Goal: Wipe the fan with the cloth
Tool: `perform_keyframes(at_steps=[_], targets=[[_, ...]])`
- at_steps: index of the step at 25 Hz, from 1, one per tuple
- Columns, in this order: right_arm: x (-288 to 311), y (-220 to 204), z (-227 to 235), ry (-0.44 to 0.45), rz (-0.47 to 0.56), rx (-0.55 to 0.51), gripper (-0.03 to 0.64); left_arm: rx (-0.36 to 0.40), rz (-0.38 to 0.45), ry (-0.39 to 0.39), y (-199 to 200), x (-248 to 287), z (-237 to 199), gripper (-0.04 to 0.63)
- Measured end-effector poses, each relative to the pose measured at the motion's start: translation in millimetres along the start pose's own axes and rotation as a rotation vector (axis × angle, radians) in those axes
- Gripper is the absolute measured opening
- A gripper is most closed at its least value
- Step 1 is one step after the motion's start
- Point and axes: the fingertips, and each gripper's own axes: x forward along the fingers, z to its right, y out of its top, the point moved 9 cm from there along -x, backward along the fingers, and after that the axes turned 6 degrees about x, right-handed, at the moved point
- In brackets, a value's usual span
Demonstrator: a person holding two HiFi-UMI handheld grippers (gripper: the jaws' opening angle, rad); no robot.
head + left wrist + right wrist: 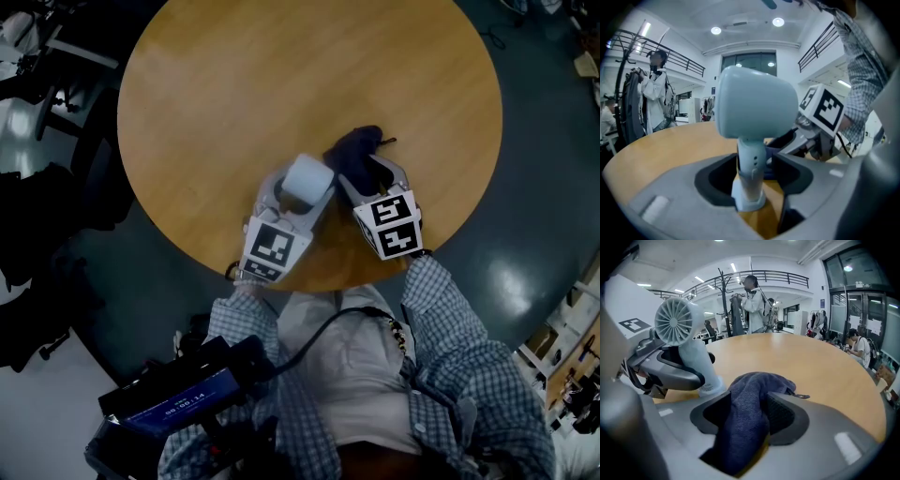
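Note:
A small pale-blue desk fan (307,178) stands upright on the round wooden table (281,75) near its front edge. My left gripper (298,190) is open, its jaws on either side of the fan's stem (750,164), with a gap showing on the right side. The fan's grille (675,320) faces the right gripper view. A dark blue cloth (356,155) lies bunched between the jaws of my right gripper (370,171), just right of the fan. That gripper is open, and the cloth (750,404) drapes loosely through it.
The table's near edge runs just under both grippers. Office chairs (56,94) stand on the floor at the left. A device with a lit screen (178,403) hangs at the person's waist. People (752,305) and a coat rack stand far beyond the table.

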Motion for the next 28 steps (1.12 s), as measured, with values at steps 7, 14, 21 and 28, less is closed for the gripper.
perform_keyframes(at_steps=[7,14,21,28], targets=[[-11,3,0,-0.032,0.054,-0.02,0.227,-0.048,0.014,0.043,-15,-23,-2,0.222],[-43,14,-4,-0.07,0.112,-0.014,0.171,-0.057,0.028,0.118,-5,-60,-2,0.169],[-83,32,-8,-0.12,0.233,0.018,0.038,-0.058,0.096,0.23,22,-93,-9,0.108],[-130,59,-25,-0.094,0.338,0.021,0.003,-0.014,0.162,0.269,64,-116,-4,0.06]])
